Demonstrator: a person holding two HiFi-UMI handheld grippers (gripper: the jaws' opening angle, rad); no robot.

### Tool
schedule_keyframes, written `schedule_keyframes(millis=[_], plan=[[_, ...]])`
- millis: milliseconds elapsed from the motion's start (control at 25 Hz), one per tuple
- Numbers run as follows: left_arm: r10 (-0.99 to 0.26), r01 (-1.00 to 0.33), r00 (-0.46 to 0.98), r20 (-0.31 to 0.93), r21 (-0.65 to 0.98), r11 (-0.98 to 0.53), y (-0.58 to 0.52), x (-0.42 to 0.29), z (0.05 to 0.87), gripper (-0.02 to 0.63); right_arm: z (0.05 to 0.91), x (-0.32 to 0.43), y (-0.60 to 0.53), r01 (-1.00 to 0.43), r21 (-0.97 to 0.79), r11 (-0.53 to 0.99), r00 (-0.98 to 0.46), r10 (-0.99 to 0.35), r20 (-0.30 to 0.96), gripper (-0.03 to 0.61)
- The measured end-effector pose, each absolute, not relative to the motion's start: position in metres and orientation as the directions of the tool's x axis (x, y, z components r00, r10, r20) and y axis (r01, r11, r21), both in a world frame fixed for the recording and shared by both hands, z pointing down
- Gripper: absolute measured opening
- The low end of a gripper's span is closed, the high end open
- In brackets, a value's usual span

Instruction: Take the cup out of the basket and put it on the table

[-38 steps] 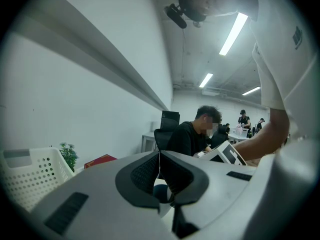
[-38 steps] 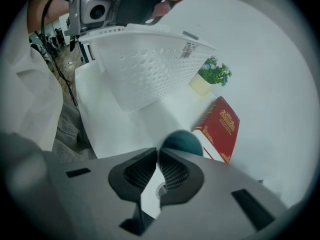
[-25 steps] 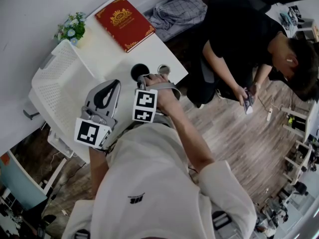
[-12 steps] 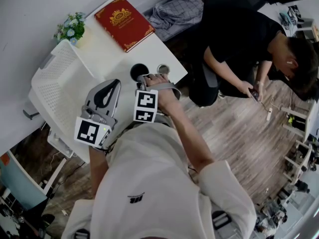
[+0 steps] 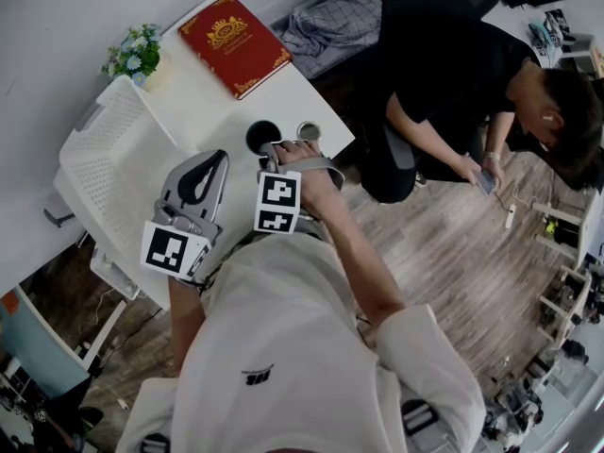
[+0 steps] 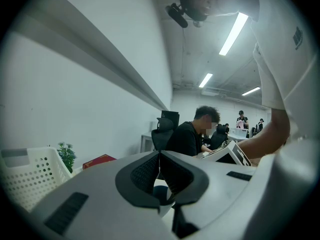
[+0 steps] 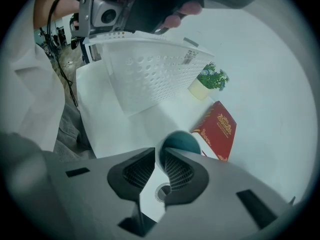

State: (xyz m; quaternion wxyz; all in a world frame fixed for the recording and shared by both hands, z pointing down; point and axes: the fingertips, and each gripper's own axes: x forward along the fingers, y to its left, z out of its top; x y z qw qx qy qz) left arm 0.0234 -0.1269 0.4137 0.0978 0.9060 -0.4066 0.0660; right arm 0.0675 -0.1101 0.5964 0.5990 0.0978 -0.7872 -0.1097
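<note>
Right tongs (image 7: 160,152): the jaws have just been opening and now show a narrow gap. The rim wall of the white cup with dark teal inside (image 7: 180,143) stands between the tips. The pads look to be off it, so I read this as the release.

The cup stands upright on the white table (image 5: 212,102), out of the white perforated plastic basket (image 5: 104,159) and apart from it. A small round ring-like thing (image 5: 309,131) sits just beside the cup; I can't tell what it is.

Left tongs (image 6: 160,154): jaws together, nothing between them, idle near the basket.

Judgement: the placement is basically done and only the pull-away is left. The right tongs need to lift straight off, or a tip could snag the rim and topple the cup.
</note>
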Motion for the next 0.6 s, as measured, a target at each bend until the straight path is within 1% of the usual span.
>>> schedule_keyframes(millis=[360, 480, 600], plan=[[-0.725, -0.750, 0.660, 0.197, 0.125, -0.650, -0.126, 0.025, 0.411, 0.015, 0.585, 0.072, -0.104, -0.047, 0.298, 0.953, -0.284, -0.299, 0.911, 0.041], [-0.724, -0.750, 0.660, 0.199, 0.118, -0.651, -0.125, 0.024, 0.410, 0.015, 0.571, 0.071, -0.100, -0.090, 0.303, 0.949, -0.345, -0.315, 0.884, 0.041], [-0.726, -0.751, 0.659, 0.198, 0.110, -0.651, -0.125, 0.021, 0.410, 0.014, 0.553, 0.067, -0.095, -0.193, 0.270, 0.943, -0.455, -0.330, 0.827, 0.040]])
